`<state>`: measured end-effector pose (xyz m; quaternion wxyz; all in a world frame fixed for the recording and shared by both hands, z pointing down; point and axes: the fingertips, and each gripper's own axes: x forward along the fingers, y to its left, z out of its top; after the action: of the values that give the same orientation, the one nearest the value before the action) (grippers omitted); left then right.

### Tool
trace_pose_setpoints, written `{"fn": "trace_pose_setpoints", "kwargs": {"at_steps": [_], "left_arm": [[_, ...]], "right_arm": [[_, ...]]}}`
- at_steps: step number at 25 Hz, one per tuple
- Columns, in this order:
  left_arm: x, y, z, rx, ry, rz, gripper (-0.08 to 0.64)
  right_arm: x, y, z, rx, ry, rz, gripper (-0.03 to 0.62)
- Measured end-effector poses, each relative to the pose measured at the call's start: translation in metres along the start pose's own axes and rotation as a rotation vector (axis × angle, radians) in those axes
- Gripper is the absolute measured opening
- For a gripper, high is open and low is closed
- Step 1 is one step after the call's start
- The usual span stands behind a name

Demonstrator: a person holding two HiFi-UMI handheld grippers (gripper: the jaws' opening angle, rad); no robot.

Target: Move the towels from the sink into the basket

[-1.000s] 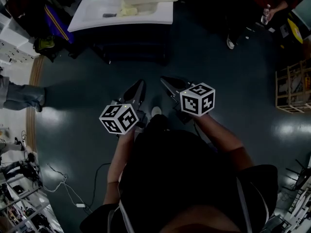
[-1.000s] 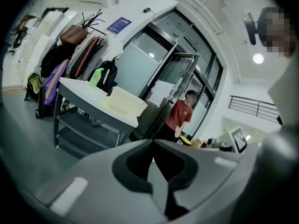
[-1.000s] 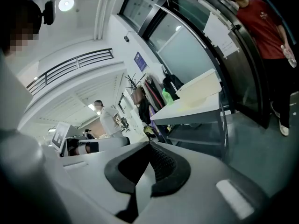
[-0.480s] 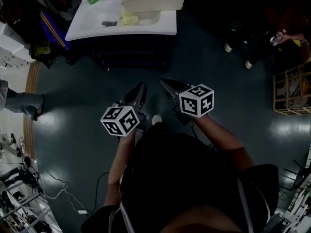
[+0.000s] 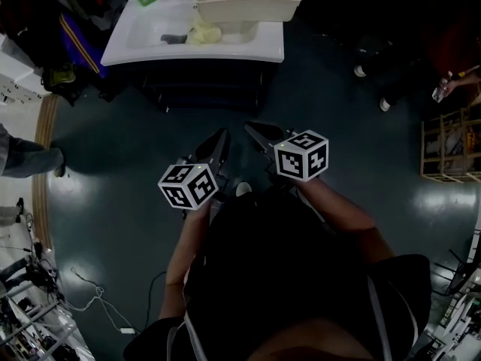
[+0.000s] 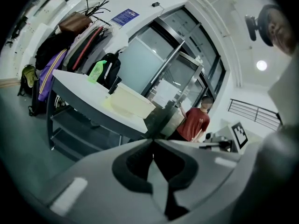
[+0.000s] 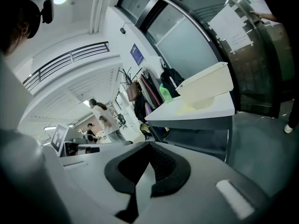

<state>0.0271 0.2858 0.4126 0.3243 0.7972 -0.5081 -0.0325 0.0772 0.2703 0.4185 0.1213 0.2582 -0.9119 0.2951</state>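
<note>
Yellow towel [image 5: 203, 31] lies crumpled in the sink [image 5: 143, 25], just beside the basket [image 5: 248, 7], well ahead of you. Expect it soft, light and floppy; pinch a raised fold. Your left gripper [image 5: 220, 136] and right gripper [image 5: 252, 128] are closed on nothing.

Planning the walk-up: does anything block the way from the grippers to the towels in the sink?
Nothing visible does. Bare floor lies between the left gripper, the right gripper and the sink; the towels lie uncovered beside the basket.
</note>
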Motion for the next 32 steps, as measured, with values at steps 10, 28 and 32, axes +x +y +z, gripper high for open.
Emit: {"fn": "trace_pose_setpoints", "kwargs": {"at_steps": [10,28,32], "left_arm": [[0.011,0.011,0.008,-0.002,0.013,0.003,0.007],[0.082,0.037,0.049,-0.026,-0.027,0.077,0.007],[0.100,0.042,0.059,-0.033,-0.037,0.096,0.007]], "right_arm": [[0.013,-0.014,0.006,0.020,0.004,-0.014,-0.008],[0.060,-0.064,0.059,-0.032,0.063,0.082,-0.008],[0.068,-0.077,0.072,-0.040,0.077,0.105,-0.008]]}}
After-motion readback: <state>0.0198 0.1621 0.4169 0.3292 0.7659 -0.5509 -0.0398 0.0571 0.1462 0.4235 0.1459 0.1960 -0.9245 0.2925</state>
